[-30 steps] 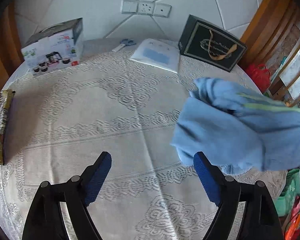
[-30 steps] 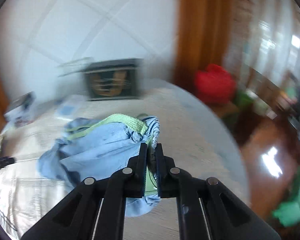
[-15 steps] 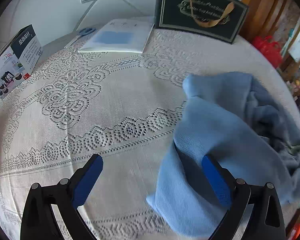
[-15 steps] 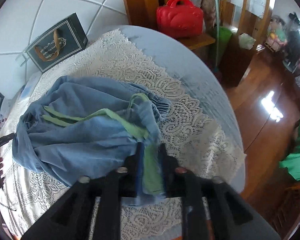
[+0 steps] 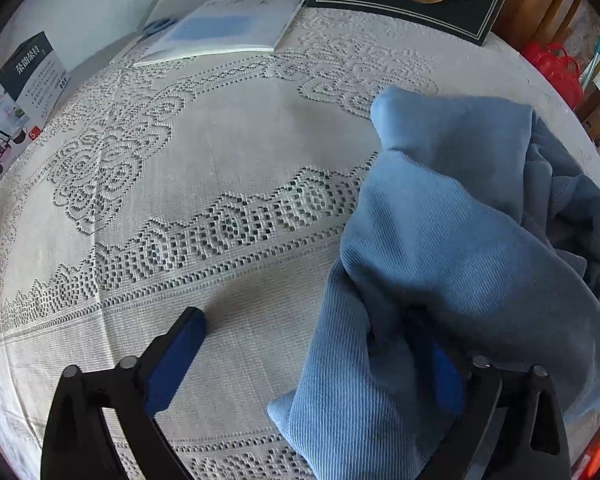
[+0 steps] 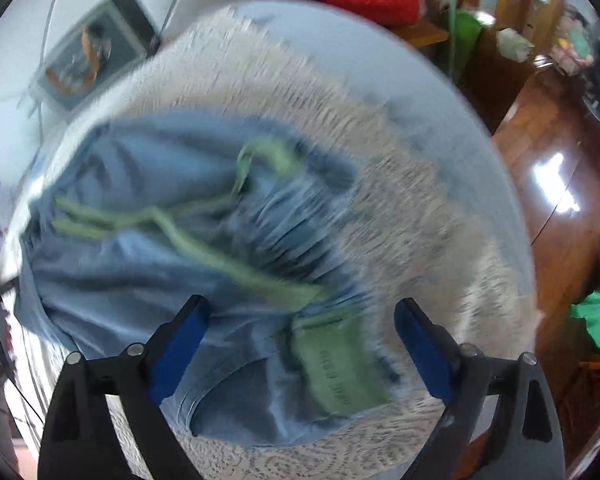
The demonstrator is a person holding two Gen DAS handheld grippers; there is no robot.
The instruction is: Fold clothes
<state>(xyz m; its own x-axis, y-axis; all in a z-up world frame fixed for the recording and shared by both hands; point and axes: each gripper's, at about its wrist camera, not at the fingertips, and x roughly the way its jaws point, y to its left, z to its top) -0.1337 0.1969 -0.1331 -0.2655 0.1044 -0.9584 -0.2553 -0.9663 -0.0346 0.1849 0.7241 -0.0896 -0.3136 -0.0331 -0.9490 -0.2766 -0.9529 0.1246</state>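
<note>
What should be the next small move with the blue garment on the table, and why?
Probably close the left hand-held gripper on the near edge of the blue garment and draw it out flat. The garment lies bunched on the lace tablecloth; cloth drapes over one left finger, jaws closing, while the right hand-held gripper is opening, pressing nothing.

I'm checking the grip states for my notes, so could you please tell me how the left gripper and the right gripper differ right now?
The left gripper has one finger buried in a fold of the blue garment, its jaws closing; the right gripper has both fingers bare, its jaws opening above the garment's green label. The left view is sharp, the right view blurred. Both have blue pads and point down at the lace tablecloth.
</note>
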